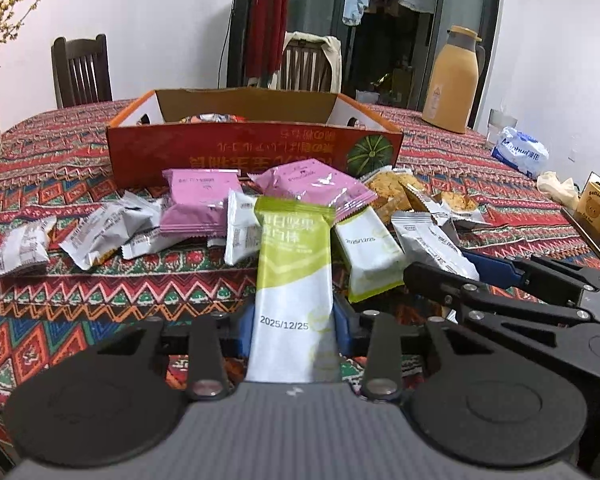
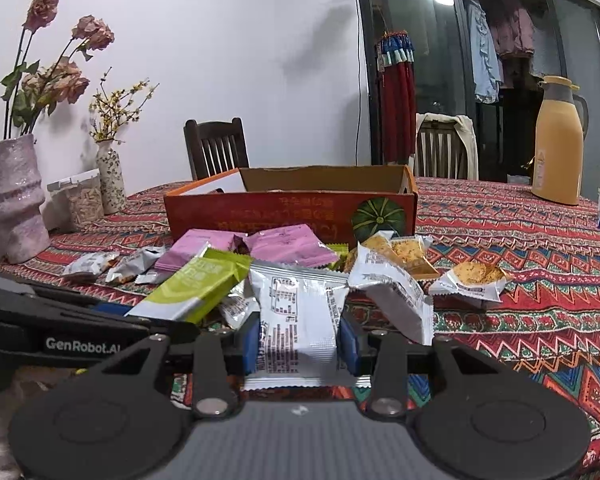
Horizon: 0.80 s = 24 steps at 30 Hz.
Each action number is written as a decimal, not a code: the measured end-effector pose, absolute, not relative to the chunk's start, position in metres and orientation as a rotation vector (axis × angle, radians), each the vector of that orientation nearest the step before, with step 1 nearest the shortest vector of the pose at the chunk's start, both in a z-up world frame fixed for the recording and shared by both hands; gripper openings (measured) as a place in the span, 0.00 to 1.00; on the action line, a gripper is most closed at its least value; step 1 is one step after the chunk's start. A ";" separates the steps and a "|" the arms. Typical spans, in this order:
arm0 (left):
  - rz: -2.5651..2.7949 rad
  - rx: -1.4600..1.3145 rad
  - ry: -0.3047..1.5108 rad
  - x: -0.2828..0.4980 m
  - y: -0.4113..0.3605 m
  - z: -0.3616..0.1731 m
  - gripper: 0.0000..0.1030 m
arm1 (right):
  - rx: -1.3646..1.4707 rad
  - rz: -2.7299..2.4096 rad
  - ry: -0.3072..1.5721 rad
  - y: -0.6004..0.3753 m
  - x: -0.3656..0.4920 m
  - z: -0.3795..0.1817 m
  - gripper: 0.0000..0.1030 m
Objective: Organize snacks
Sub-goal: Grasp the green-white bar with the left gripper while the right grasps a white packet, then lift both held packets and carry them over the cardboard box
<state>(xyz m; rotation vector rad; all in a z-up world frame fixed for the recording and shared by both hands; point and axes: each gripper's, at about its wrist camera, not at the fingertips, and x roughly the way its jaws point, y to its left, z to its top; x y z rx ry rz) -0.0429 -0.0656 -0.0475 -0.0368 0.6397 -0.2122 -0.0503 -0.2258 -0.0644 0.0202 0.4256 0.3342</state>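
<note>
- Left gripper (image 1: 293, 322): blue pads are pressed against both long edges of a green-and-white snack bar packet (image 1: 294, 272), clamped on its lower white half (date print faces the camera).
- The packet's green end projects forward past the fingers, raised above the tablecloth (image 1: 100, 292).
- Right gripper (image 2: 298, 344): fingers clamped on a silver snack packet (image 2: 298, 320), pads touching both sides (printed back faces the camera).
- The silver packet stands upright between the fingers, top edge above them.
- Loose packets, among them two pink packets (image 1: 202, 204), lie on the cloth just beyond both grippers.
- The orange cardboard box (image 1: 256, 148) sits behind the pile, open top.
</note>
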 end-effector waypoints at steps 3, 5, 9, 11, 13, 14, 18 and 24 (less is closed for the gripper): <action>-0.215 -0.039 0.619 -0.047 -0.064 -0.044 0.38 | 0.014 0.328 0.412 -0.224 -0.054 -0.060 0.38; -0.213 -0.037 0.606 -0.048 -0.063 -0.041 0.38 | 0.008 0.323 0.406 -0.222 -0.055 -0.057 0.38; -0.207 -0.039 0.592 -0.050 -0.060 -0.039 0.38 | -0.002 0.317 0.403 -0.218 -0.055 -0.053 0.38; -0.207 -0.042 0.582 -0.050 -0.057 -0.038 0.38 | -0.004 0.313 0.403 -0.217 -0.054 -0.052 0.38; -0.201 -0.037 0.581 -0.050 -0.056 -0.038 0.38 | -0.005 0.311 0.406 -0.216 -0.053 -0.052 0.38; -0.196 -0.036 0.588 -0.049 -0.056 -0.039 0.38 | -0.006 0.310 0.408 -0.215 -0.052 -0.052 0.38; -0.182 -0.040 0.627 -0.041 -0.053 -0.046 0.38 | -0.008 0.309 0.425 -0.212 -0.050 -0.056 0.38; -0.162 -0.041 0.678 -0.031 -0.051 -0.057 0.40 | -0.007 0.306 0.447 -0.209 -0.046 -0.061 0.39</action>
